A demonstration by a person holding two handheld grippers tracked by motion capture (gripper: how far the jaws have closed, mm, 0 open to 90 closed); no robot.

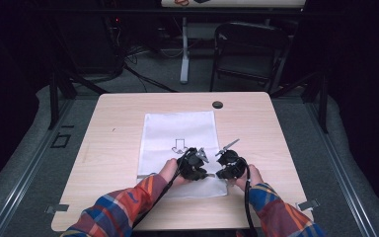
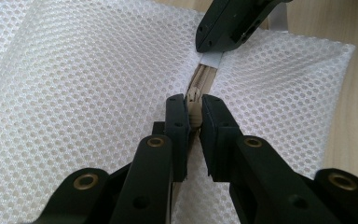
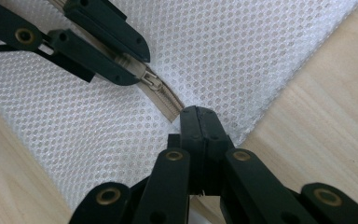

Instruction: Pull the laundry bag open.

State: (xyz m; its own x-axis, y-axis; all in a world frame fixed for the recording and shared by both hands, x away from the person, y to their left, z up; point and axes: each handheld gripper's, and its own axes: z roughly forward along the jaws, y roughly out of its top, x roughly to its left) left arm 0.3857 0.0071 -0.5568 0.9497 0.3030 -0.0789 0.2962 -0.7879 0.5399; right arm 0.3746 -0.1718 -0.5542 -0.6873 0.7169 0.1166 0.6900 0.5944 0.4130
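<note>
We are working on a white mesh laundry bag [image 1: 177, 143] that lies flat on the light wooden table [image 1: 113, 148], its near edge just in front of our two hands. Along that near edge runs a beige zipper [image 3: 161, 91], and everything we do sits on this zipper.

Our left gripper [image 2: 193, 109] is clamped on the zipper slider [image 2: 194, 105]: in the left gripper view the two black jaws press the slider from both sides, with the zipper teeth running on beyond it.

Our right gripper [image 3: 199, 114] is clenched tight at the end of the zipper, pinching the bag's mesh and the zipper tape just past the slider, close to the bag's corner. In the left gripper view the right gripper sits on the white fabric tab [image 2: 211, 58] at the zipper's far end.

A small dark round disc [image 1: 217, 104] lies on the table well beyond the bag's far edge.
</note>
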